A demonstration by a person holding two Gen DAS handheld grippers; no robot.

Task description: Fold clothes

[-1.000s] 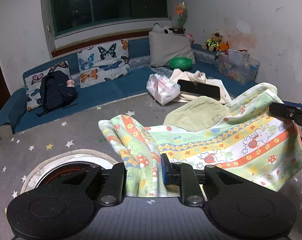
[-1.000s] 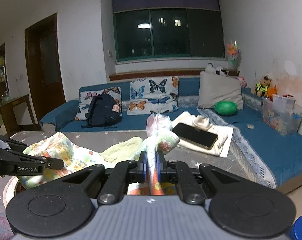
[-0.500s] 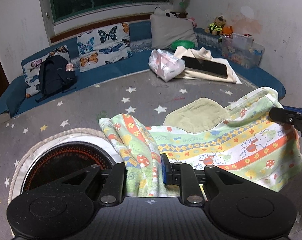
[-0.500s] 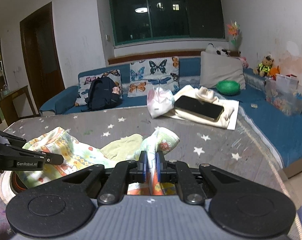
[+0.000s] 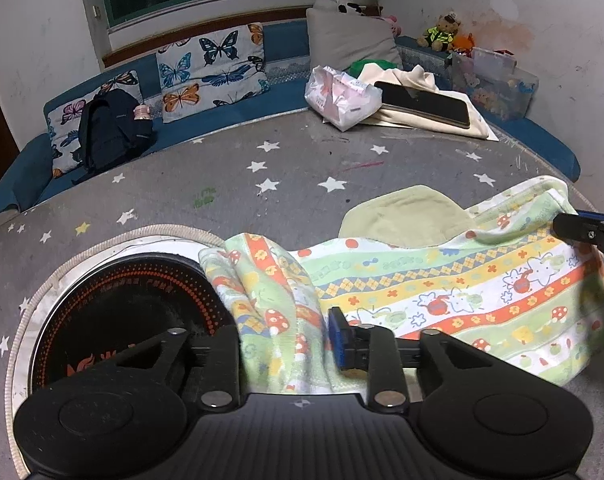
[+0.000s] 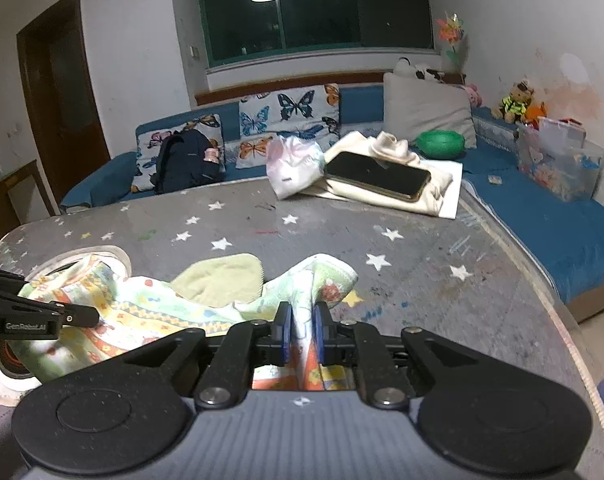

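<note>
A light green children's garment (image 5: 453, 292) with orange and yellow patterned stripes hangs stretched between my two grippers, just above the grey star-print table (image 5: 286, 168). My left gripper (image 5: 286, 340) is shut on its left end. My right gripper (image 6: 302, 330) is shut on its other end (image 6: 321, 280); it also shows at the right edge of the left wrist view (image 5: 581, 230). A plain yellow-green cloth part (image 5: 405, 216) lies on the table behind the garment.
A round black induction cooker (image 5: 114, 312) is set in the table at the left. At the far table edge lie a pink plastic bag (image 5: 341, 96) and a phone (image 5: 425, 104) on cream cloth. A blue sofa with butterfly cushions (image 5: 210, 68) and a backpack (image 5: 114, 128) stands behind.
Both grippers have tilted and moved down toward the table with the garment held between them. The garment now hangs lower, close to the tabletop.
</note>
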